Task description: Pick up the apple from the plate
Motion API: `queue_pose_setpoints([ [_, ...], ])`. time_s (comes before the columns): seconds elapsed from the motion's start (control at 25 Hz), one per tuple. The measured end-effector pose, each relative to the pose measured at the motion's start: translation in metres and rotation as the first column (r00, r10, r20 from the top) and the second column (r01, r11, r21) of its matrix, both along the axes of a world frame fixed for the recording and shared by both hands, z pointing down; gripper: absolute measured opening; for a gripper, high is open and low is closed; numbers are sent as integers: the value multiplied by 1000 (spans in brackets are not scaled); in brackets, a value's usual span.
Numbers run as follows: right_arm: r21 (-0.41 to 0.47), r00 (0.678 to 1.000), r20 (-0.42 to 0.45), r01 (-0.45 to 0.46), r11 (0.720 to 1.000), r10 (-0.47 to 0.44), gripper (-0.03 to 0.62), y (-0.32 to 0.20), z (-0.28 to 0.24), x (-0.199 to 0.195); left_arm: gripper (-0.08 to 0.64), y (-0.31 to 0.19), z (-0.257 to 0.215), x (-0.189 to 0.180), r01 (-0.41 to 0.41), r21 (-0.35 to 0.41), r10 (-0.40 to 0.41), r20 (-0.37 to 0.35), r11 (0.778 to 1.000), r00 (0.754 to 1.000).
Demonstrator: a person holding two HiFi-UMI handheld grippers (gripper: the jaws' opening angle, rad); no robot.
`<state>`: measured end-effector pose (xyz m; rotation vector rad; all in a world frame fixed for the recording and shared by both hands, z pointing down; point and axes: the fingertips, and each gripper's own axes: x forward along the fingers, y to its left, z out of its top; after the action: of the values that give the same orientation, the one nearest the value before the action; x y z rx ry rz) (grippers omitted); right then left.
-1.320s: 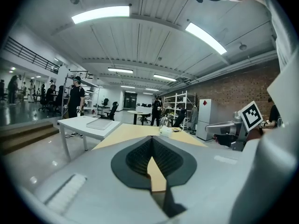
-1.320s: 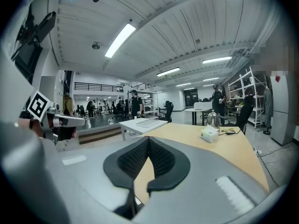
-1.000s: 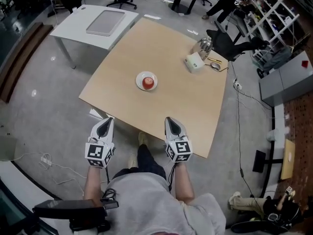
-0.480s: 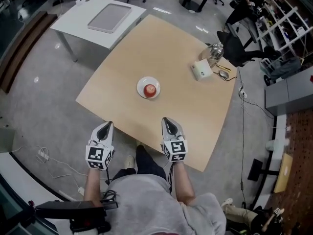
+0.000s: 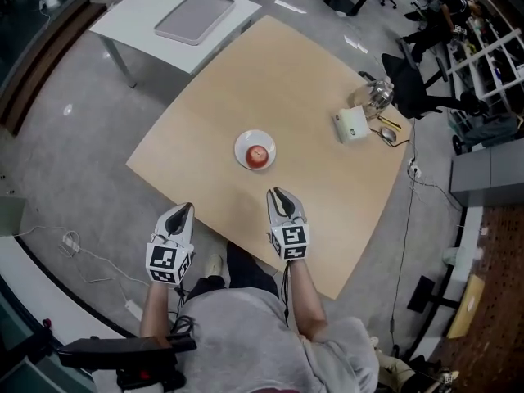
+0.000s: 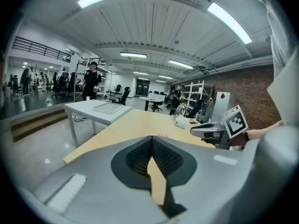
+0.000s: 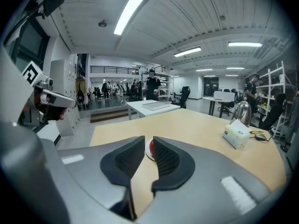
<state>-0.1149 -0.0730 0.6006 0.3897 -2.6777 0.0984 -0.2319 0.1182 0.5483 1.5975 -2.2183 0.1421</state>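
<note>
Right gripper [image 5: 277,193]: jaws are cracked apart by a narrow gap and have just been opening. Nothing is between them. In the right gripper view the slit between the pads [image 7: 164,157] just frames the apple [image 7: 150,148] further off on the table, so no contact.

Left gripper [image 5: 185,208]: jaws are together, the pads meet at the tips in the left gripper view, with nothing pinched in there [image 6: 152,139]. It hangs right around the near edge of the table [image 5: 286,80], and the right one is over the tabletop.

The apple [image 5: 259,155] is red and sits on the small white plate [image 5: 243,143], roughly mid-table. In the head view that's about 11 o'clock from the right gripper's tips, near but clearly apart, and about 2 o'clock from the left gripper's tips, farther off.

Other stuff: a white box [image 5: 352,124] at around 2 o'clock from the plate, well apart, with a metal kettle [image 5: 378,95] just beyond it. There's also a separate white table [image 5: 131,19] at 11 o'clock with a grey tray [image 5: 195,16] on it.
</note>
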Motion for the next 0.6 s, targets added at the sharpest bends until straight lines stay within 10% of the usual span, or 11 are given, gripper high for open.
queue_pose_setpoints([
  [0.6, -87, 993, -101, 48, 995, -57, 203, -38, 66, -51, 20, -16, 11, -5, 20, -49, -21, -29, 999, 999],
])
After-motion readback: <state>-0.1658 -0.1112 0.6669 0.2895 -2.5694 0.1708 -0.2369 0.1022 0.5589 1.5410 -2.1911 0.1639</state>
